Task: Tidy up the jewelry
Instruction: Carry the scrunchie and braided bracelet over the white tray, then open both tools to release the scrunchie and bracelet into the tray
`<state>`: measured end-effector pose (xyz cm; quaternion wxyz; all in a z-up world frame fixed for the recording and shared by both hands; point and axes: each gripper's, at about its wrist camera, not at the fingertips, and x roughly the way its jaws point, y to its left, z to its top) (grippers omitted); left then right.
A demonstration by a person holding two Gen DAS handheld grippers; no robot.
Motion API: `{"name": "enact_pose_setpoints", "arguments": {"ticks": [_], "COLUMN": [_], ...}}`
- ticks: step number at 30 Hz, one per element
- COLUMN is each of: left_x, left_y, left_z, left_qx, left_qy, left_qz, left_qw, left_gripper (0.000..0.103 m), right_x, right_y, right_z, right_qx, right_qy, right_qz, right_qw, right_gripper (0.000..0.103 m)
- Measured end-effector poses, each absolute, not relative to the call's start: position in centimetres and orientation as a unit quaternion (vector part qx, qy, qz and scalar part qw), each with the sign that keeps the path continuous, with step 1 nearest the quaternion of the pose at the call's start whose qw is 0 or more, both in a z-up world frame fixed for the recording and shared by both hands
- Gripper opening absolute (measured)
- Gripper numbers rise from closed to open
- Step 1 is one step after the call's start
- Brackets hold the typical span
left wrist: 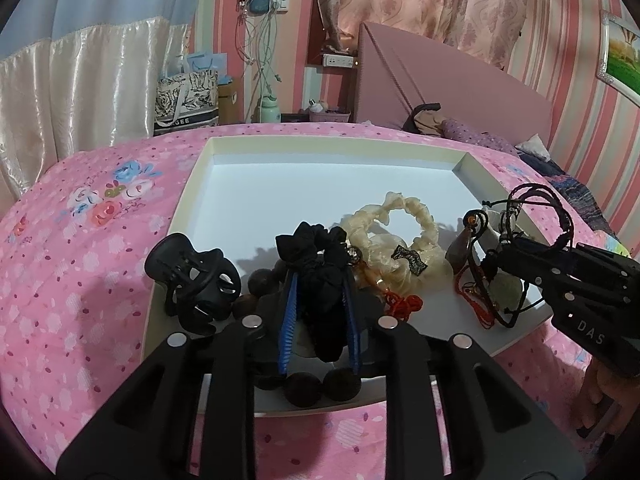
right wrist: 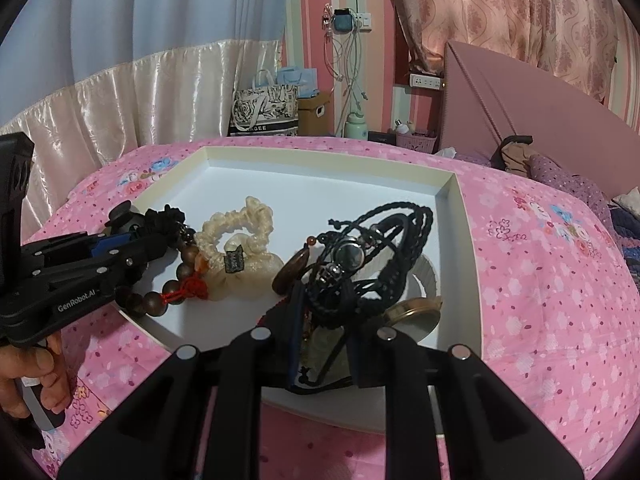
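1. Left claw (left wrist: 320, 312) clenched on a black scrunchie (left wrist: 320, 272), the fabric pinched between its blue pads (left wrist: 289, 320) over the near part of the white tray (left wrist: 280, 142).
2. Right claw (right wrist: 324, 336) clenched on a tangle of black braided cords (right wrist: 384, 240), a small round dark pendant (right wrist: 348, 254) and a brown drop-shaped charm (right wrist: 290, 276) hanging among them.
3. Tray rested on the pink floral bedspread (left wrist: 80, 240), its far half bare and white.
4. Cream scrunchie (left wrist: 400, 236) lay in the tray between the 2 claws, a dark label (left wrist: 410, 258) on it.
5. String of brown wooden beads (right wrist: 176, 280) with a red knotted cord (right wrist: 188, 290) lay just beside the cream scrunchie, partly under the left claw.
6. Black hair clip (left wrist: 196, 280) sat at the tray's left edge, near the left claw.
7. Round brass-coloured disc (right wrist: 416, 316) lay just right of the right claw, beside a white ring-shaped piece (right wrist: 426, 276).
8. A hand (right wrist: 36, 376) gripped the left claw's handle in the right wrist view.
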<state>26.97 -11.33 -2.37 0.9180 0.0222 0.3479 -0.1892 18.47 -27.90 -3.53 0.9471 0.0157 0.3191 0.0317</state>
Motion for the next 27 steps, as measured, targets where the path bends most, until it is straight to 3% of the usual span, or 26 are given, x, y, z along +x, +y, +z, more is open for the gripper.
{"name": "enact_pose_setpoints", "arguments": {"ticks": [11, 19, 22, 24, 27], "left_x": [27.0, 26.7, 26.4, 26.3, 26.1], "left_y": [-11.0, -10.8, -10.7, -10.7, -10.7], "left_z": [-2.6, -2.3, -2.1, -2.0, -1.7], "left_qx": [0.018, 0.015, 0.013, 0.013, 0.014], "left_qy": [0.349, 0.337, 0.33, 0.327, 0.321], "left_qz": [-0.185, -0.181, -0.182, -0.182, -0.183], "left_qw": [0.919, 0.924, 0.926, 0.927, 0.929], "left_gripper": [0.024, 0.045, 0.048, 0.049, 0.05], "right_x": [18.6, 18.4, 18.3, 18.0, 17.9], "right_y": [-28.9, -29.5, -29.6, -29.7, -29.9], "right_z": [-3.9, -4.0, -3.7, -3.5, -3.2], "right_qx": [0.059, 0.079, 0.077, 0.073, 0.081], "right_qy": [0.319, 0.313, 0.307, 0.301, 0.295], "right_qz": [0.047, 0.053, 0.051, 0.044, 0.049], "right_qw": [0.945, 0.945, 0.947, 0.95, 0.951], "right_gripper": [0.019, 0.021, 0.025, 0.038, 0.04]}}
